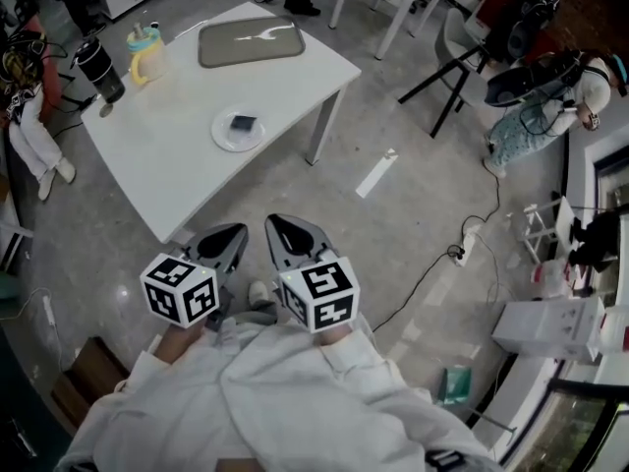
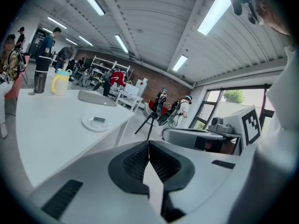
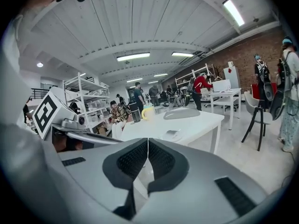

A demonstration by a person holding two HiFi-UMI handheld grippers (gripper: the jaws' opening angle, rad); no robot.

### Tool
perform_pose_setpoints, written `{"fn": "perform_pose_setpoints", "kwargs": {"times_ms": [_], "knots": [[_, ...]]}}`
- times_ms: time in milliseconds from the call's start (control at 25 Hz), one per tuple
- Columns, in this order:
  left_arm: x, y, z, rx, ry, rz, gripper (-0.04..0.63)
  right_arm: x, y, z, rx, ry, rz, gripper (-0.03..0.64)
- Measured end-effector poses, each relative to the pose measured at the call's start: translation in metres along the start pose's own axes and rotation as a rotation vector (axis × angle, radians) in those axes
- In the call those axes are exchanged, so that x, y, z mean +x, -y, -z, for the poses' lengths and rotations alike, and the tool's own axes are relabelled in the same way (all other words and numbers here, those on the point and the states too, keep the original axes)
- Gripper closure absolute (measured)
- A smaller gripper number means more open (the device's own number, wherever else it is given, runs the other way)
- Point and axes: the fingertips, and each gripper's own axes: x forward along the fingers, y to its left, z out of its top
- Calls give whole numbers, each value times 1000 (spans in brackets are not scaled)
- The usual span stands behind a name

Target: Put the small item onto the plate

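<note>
1. Head view: a white rectangular table (image 1: pixel 177 160) stands on the grey floor ahead of the person. On it lies a round white plate (image 1: pixel 221 138) near the table's right edge.
2. The small dark flat rectangular item (image 1: pixel 243 123) lies on the plate, about at its middle.
3. Further back on the table are a grey rectangular tray (image 1: pixel 251 42), a pale jug with a yellow handle (image 1: pixel 145 57) and a dark cylindrical bottle (image 1: pixel 98 69). The jug and the bottle stand near each other at the far left corner.
4. The left gripper (image 1: pixel 234 234) and the right gripper (image 1: pixel 277 226) are held side by side over the floor, short of the table's near corner and well apart from the plate. Each carries its marker cube towards the person's white sleeves.
5. Left gripper view: the jaws are clenched, their ribbed black pads meeting at the tips with nothing between them. The plate (image 2: pixel 87 123) with the item (image 2: pixel 98 119) lies on the table beyond, to the left. The tray (image 2: pixel 96 98), jug (image 2: pixel 60 82) and bottle (image 2: pixel 40 73) stand behind it.
6. Right gripper view: these jaws are likewise pressed together and empty. The table (image 3: pixel 201 122) shows past the tips, with the plate and item (image 3: pixel 172 134) small at its near side. The tray (image 3: pixel 181 113) and jug (image 3: pixel 147 112) lie further back.
</note>
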Motion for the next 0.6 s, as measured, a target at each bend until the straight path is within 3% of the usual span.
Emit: {"fn": "perform_pose_setpoints", "kwargs": {"times_ms": [600], "knots": [[31,-47,-28,4,-35,61,584,54,23,-20,38,-10,50,601]]}}
